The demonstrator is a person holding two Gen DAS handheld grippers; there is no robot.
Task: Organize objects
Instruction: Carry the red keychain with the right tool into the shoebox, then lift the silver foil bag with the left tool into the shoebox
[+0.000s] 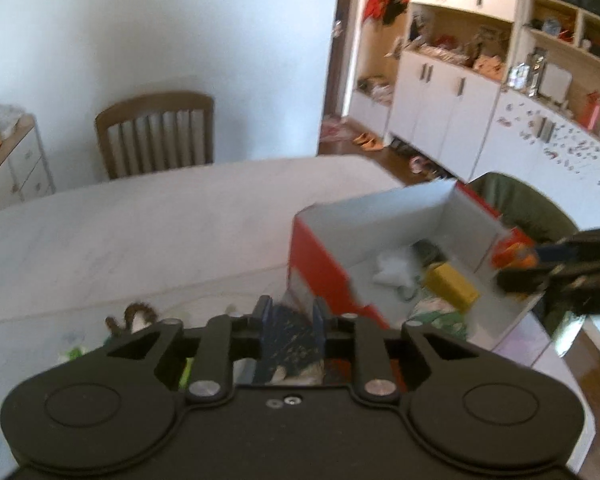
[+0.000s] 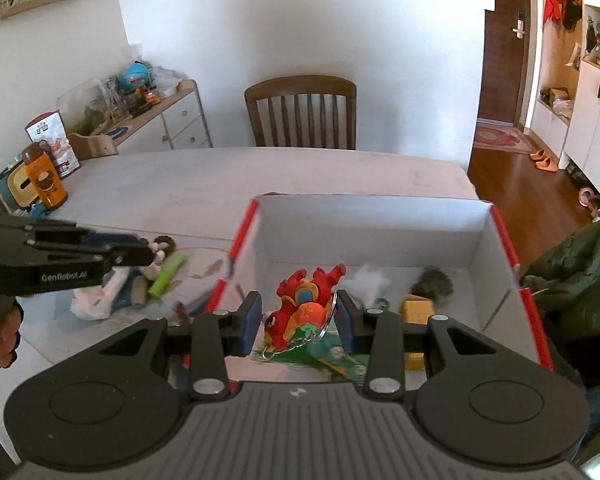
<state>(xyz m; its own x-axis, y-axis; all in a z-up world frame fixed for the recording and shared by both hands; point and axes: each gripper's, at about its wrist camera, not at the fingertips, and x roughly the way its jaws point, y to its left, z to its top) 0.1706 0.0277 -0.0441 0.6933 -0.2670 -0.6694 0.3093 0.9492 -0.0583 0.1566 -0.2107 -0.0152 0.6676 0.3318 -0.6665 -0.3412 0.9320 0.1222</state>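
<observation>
A red box with white walls (image 2: 372,232) stands open on the pale table (image 2: 220,184). Inside lie a yellow block (image 2: 416,308), white fluff and a grey tuft. My right gripper (image 2: 299,320) hangs over the box's near end, shut on a red and orange dragon toy (image 2: 300,304) with a key ring. From the left wrist view, the box (image 1: 320,248) is to the right, with the right gripper (image 1: 514,266) above its far rim. My left gripper (image 1: 291,314) is shut on a dark blue speckled item (image 1: 288,336). It hovers over a pile of small things left of the box, where the right wrist view shows the left gripper (image 2: 148,254).
The pile holds a green tube (image 2: 166,280), a brown ring (image 2: 166,242) and white wrappers. An orange bottle (image 2: 46,180) stands at the table's left edge. A wooden chair (image 2: 300,112) is at the far side, and a green jacket (image 2: 572,280) hangs right of the box.
</observation>
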